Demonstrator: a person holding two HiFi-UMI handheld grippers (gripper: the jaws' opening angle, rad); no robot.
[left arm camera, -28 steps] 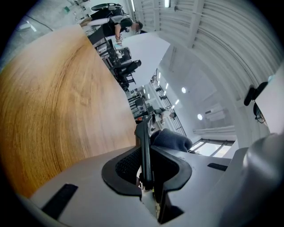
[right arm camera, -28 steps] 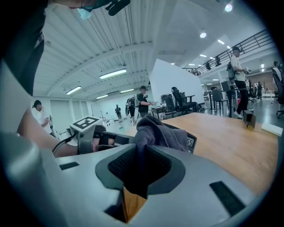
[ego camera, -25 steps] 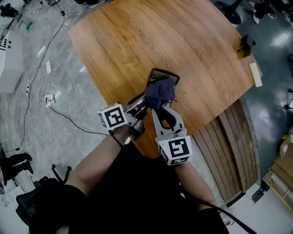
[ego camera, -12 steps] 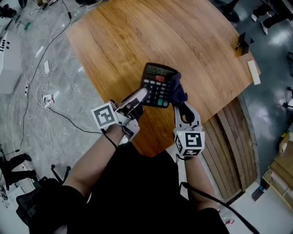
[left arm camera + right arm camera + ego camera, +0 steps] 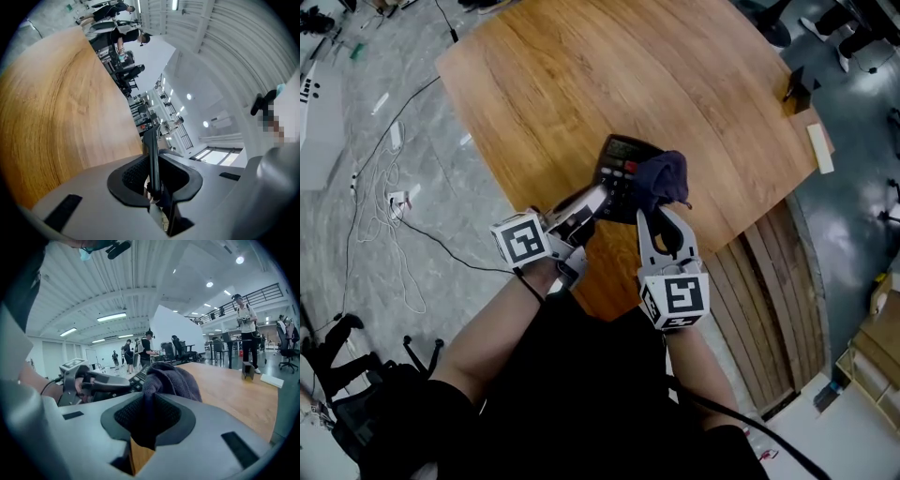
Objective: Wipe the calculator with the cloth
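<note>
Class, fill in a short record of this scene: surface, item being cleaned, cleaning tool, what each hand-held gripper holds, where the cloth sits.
surface: wooden table
item: black calculator
tool: dark purple cloth
left hand-held gripper: shut on calculator
right hand-held gripper: shut on cloth
cloth position: over the calculator's right side in the head view

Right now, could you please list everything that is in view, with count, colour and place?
brown wooden table: one, brown, fills the middle
black calculator: one, black, over the table's near part
dark purple cloth: one, purple, against the calculator's right side
small black object: one, black, table's right edge
flat white block: one, white, table's right edge, nearer
loose cables: several, black and white, floor at left
left gripper: one, grey, shut on the calculator
right gripper: one, grey, shut on the cloth
</note>
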